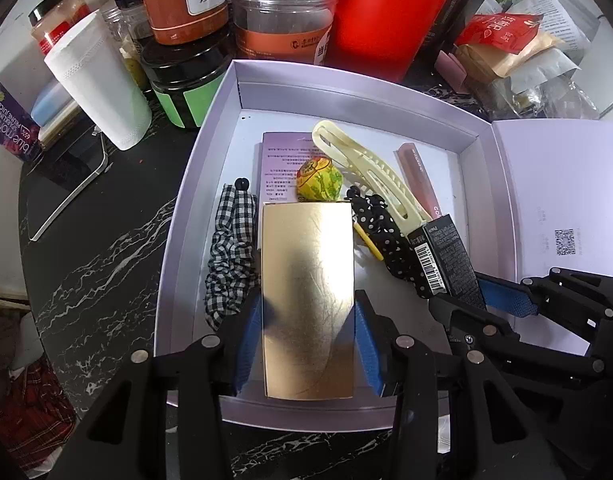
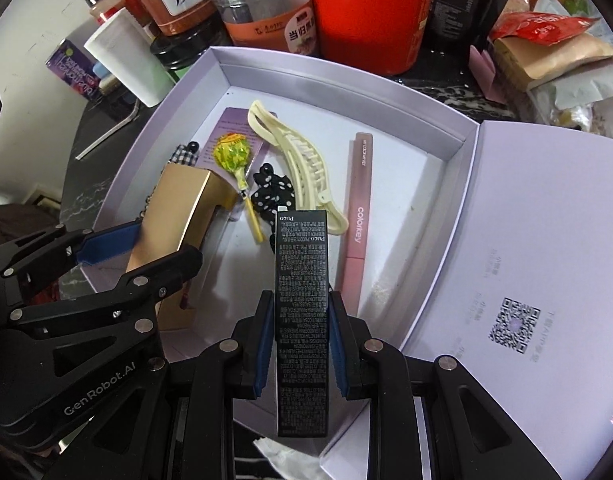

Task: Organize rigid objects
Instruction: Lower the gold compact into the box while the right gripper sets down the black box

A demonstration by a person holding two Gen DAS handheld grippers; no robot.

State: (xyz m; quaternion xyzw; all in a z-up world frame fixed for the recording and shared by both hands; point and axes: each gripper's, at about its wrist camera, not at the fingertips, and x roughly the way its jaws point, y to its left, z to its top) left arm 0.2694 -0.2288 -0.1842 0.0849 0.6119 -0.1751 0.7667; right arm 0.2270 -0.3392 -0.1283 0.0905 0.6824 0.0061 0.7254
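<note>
1. Here, in the left wrist view, the left gripper (image 1: pixel 308 344) points down into an open pale lilac box (image 1: pixel 178 240) on a dark marbled worktop (image 1: pixel 94 248). Its blue-padded fingers (image 1: pixel 248 344) are partly closed and press both long sides of a gold box (image 1: pixel 308 300), held over the lilac box's near end.
2. In the same view a checked scrunchie (image 1: pixel 228 256) lies left of the gold box; a wrapped lollipop (image 1: pixel 319 180), cream hair clip (image 1: pixel 362 168) and polka-dot scrunchie (image 1: pixel 390 240) lie beyond it. The right gripper enters at right.
3. In the right wrist view, the right gripper (image 2: pixel 300 352) is narrowly closed on a tall black carton (image 2: pixel 302 320), held over the lilac box beside a pink tube (image 2: pixel 358 224).
4. Jars and a red container (image 2: pixel 370 12) stand behind the box.
</note>
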